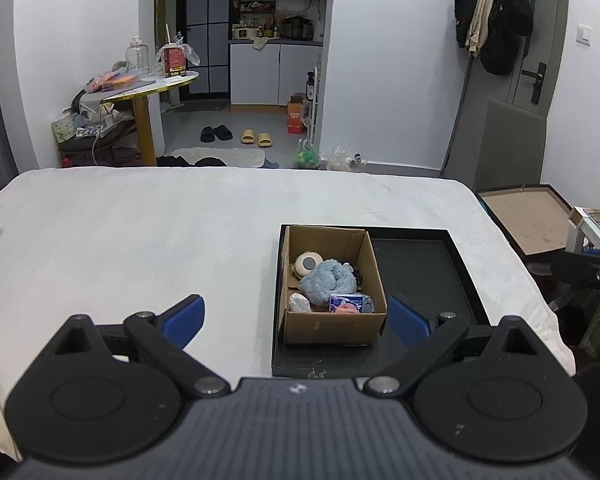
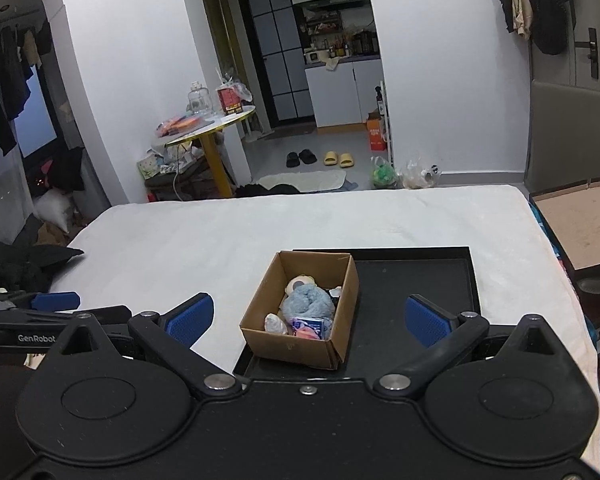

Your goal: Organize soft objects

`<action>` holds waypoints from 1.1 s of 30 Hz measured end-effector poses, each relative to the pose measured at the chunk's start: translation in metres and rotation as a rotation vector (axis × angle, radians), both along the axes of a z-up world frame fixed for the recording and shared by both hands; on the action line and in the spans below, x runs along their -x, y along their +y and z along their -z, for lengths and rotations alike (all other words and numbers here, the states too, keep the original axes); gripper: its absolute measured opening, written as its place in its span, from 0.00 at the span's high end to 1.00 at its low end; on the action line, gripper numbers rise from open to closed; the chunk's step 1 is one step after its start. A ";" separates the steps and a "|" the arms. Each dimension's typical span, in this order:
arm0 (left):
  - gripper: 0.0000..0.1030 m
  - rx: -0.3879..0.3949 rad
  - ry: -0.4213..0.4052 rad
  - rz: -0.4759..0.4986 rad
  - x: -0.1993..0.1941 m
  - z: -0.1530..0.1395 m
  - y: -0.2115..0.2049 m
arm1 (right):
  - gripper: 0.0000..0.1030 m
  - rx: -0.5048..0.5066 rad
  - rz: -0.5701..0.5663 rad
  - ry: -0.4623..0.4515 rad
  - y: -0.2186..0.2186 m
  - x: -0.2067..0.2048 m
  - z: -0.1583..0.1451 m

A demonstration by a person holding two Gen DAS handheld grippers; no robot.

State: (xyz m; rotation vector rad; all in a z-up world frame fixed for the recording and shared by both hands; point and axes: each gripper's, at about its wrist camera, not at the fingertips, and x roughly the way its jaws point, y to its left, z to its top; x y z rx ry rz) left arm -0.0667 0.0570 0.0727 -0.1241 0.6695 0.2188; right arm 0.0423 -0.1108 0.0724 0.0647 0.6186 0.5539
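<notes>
A small cardboard box (image 1: 332, 326) stands in the left half of a black tray (image 1: 420, 272) on the white bed. It holds a blue fluffy cloth (image 1: 326, 280), a round cream plush toy (image 1: 306, 263), a small printed packet (image 1: 346, 303) and a white crumpled item (image 1: 299, 303). The box (image 2: 296, 346), tray (image 2: 416, 280) and blue cloth (image 2: 308, 302) also show in the right wrist view. My left gripper (image 1: 296, 322) is open and empty, just short of the box. My right gripper (image 2: 310, 320) is open and empty, also just short of the box. The left gripper's fingers (image 2: 56, 300) show at the left.
The white bed (image 1: 140, 240) spreads to the left of the tray. Dark clothing (image 2: 24, 260) lies at the bed's left edge. An open brown case (image 1: 528, 216) sits off the bed's right side. A round yellow-legged table (image 1: 148, 88), slippers and bags stand beyond the bed.
</notes>
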 end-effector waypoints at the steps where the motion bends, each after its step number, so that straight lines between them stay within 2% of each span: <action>1: 0.06 0.000 -0.001 -0.003 0.000 0.001 0.000 | 0.00 0.005 0.003 -0.002 0.000 0.002 0.001; 7: 0.06 0.029 -0.017 -0.010 0.002 0.004 0.000 | 0.00 0.020 0.017 -0.030 -0.001 0.013 0.005; 12: 0.06 0.024 -0.025 -0.005 0.002 0.006 -0.003 | 0.00 -0.009 0.011 -0.036 -0.007 0.018 0.010; 33: 0.06 0.042 -0.020 0.009 0.005 0.013 -0.010 | 0.00 -0.005 0.022 -0.017 -0.006 0.027 0.014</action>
